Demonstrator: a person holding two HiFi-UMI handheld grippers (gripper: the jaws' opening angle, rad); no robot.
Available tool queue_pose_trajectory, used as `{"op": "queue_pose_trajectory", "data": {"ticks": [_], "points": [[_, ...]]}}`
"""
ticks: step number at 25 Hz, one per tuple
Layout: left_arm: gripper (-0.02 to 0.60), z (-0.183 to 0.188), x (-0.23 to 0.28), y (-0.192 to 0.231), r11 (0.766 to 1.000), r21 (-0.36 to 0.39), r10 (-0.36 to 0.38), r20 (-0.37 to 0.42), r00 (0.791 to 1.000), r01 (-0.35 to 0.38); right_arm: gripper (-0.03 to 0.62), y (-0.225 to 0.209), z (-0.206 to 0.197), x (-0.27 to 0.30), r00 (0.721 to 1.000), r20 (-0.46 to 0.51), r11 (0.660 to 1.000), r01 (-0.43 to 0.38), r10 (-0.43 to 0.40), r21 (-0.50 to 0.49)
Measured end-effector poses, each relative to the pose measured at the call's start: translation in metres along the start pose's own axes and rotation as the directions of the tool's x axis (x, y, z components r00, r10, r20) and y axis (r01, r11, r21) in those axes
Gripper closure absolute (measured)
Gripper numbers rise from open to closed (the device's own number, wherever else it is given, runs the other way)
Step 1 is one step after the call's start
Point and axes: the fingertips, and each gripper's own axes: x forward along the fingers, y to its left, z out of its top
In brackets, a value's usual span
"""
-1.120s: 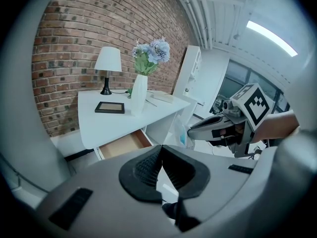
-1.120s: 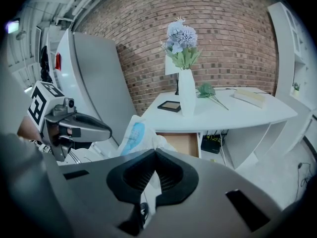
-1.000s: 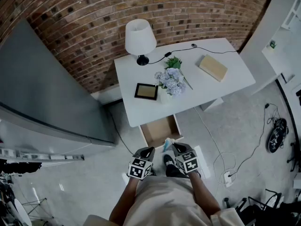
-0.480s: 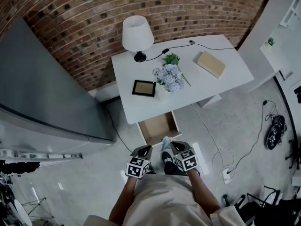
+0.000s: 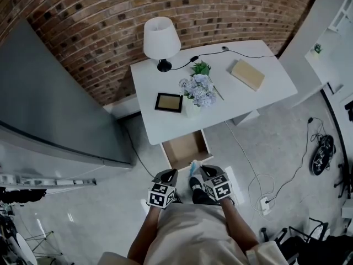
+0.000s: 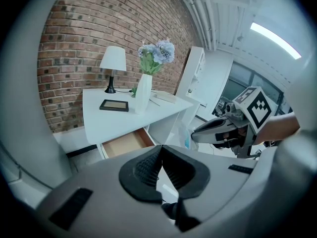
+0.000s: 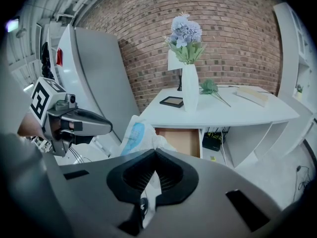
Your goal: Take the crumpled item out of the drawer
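Observation:
The crumpled item (image 7: 132, 134) is a white and blue plastic packet. My right gripper (image 7: 154, 155) is shut on it, and it sticks out past the jaws to the upper left. In the head view the packet (image 5: 194, 167) hangs just in front of the open wooden drawer (image 5: 186, 149), outside it, at the tip of my right gripper (image 5: 203, 173). My left gripper (image 5: 168, 175) is level with it on the left, with its pads closed together (image 6: 159, 150) and nothing between them. The drawer (image 7: 183, 139) shows a bare brown bottom.
A white desk (image 5: 165, 126) stands against the brick wall with a lamp (image 5: 161, 39), a vase of flowers (image 5: 198, 93), a picture frame (image 5: 169, 102) and a book (image 5: 247, 74). A grey cabinet (image 5: 49, 109) is to the left. Cables (image 5: 265, 192) lie on the floor to the right.
In the head view the desk and drawer have shifted slightly up and left. Both grippers keep their places near my body, and the right one still holds the packet.

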Motion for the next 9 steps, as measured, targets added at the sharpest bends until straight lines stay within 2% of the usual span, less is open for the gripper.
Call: {"op": "queue_pose_trajectory", "data": {"ticks": [9], "points": [[0.565,0.0001,-0.0005,0.0004,1.0,-0.004,-0.001,-0.001,1.0,0.001,0.568,0.0011,0.0043,0.0016,1.0,0.005,1.0,-0.002,0.002,-0.013]]}}
